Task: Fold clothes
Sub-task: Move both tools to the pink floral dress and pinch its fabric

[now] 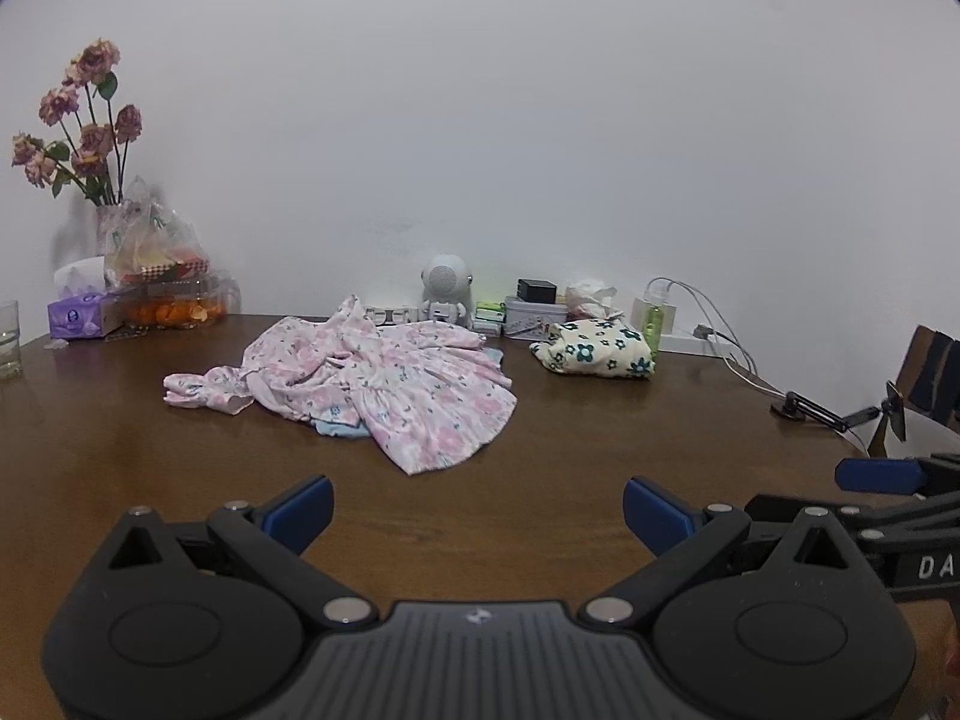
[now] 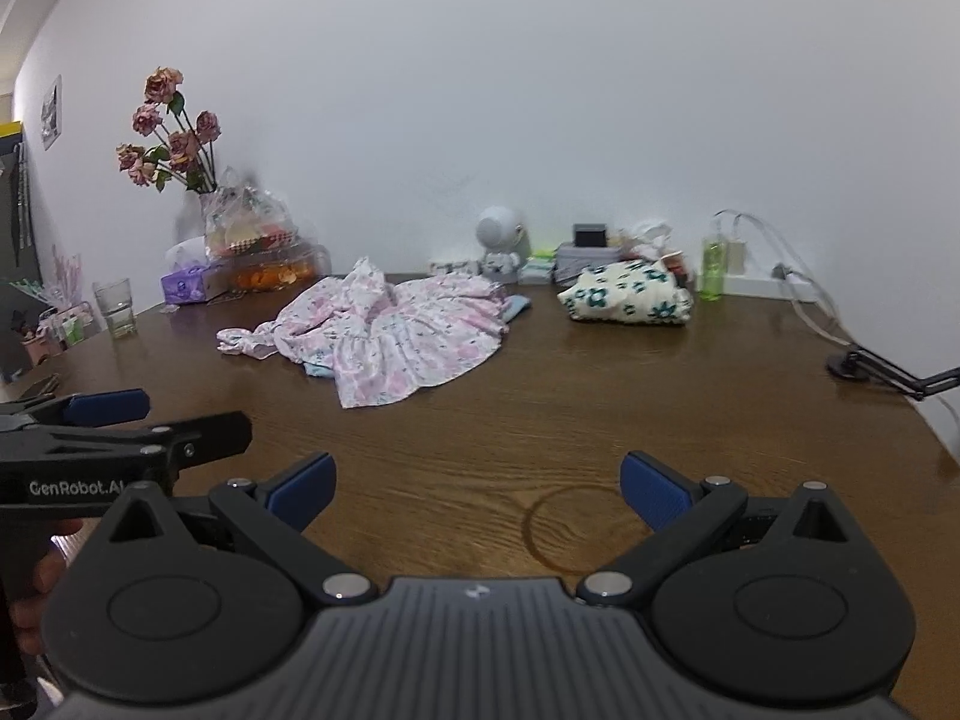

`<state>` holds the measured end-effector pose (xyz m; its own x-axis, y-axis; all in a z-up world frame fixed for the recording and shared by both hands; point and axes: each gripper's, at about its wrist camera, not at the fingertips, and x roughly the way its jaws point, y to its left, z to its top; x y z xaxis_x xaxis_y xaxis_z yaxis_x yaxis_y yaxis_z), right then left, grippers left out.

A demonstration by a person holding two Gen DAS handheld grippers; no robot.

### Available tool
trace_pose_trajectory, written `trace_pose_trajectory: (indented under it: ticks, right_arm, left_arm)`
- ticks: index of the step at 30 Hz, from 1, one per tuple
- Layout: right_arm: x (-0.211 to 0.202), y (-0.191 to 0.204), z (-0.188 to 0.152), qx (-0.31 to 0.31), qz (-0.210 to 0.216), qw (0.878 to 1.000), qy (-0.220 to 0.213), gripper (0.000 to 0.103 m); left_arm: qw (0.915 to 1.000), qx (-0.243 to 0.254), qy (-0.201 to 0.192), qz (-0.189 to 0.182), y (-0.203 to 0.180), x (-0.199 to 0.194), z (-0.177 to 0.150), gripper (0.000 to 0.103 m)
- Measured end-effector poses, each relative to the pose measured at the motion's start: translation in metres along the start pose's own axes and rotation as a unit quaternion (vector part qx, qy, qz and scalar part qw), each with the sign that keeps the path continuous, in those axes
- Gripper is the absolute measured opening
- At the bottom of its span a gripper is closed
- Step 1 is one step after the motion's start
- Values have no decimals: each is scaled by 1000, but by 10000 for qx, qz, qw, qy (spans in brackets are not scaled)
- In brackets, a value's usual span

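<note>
Tongs (image 1: pixel 478 513) wide, blue garment (image 1: pixel 339 427) mostly buried

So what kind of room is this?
Probably a home, at a wooden table against a wall: dried roses, a tissue box and a crumpled pink floral dress suggest it.

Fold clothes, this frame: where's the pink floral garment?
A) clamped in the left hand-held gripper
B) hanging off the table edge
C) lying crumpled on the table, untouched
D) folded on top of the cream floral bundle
C: the pink floral garment lies crumpled mid-table, while the left hand-held gripper and right hand-held gripper are both open and short of it.
</note>
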<state>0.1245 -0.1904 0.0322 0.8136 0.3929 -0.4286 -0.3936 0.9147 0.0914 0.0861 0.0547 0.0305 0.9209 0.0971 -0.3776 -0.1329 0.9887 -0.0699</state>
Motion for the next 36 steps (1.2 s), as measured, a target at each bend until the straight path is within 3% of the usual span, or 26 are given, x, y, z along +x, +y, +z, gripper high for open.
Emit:
trace_pose_trajectory:
  ticks: [9,16,24,28,33,36]
  right_arm:
    - [57,-7,47,-35,329,9989,340,103]
    - [129,-8,83,-377,471,9962,629,103]
    - [225,23,123,-739,714,9904,927,103]
    - [271,44,128,-867,903,9869,1014,103]
    - [322,71,128,-1082,903,9841,1080,102]
    - [343,81,127,-1187,932,9819,1141,89]
  left_arm:
    - [9989,13,300,353,30,58,44,103]
    - [9943,60,500,945,66,122,73,103]
    - [9817,-29,705,1766,121,200,98,103]
    - [9783,85,920,1856,141,236,101,100]
    - [9797,226,1071,1682,151,271,98,94]
    - [9796,247,1154,1629,157,284,96,89]
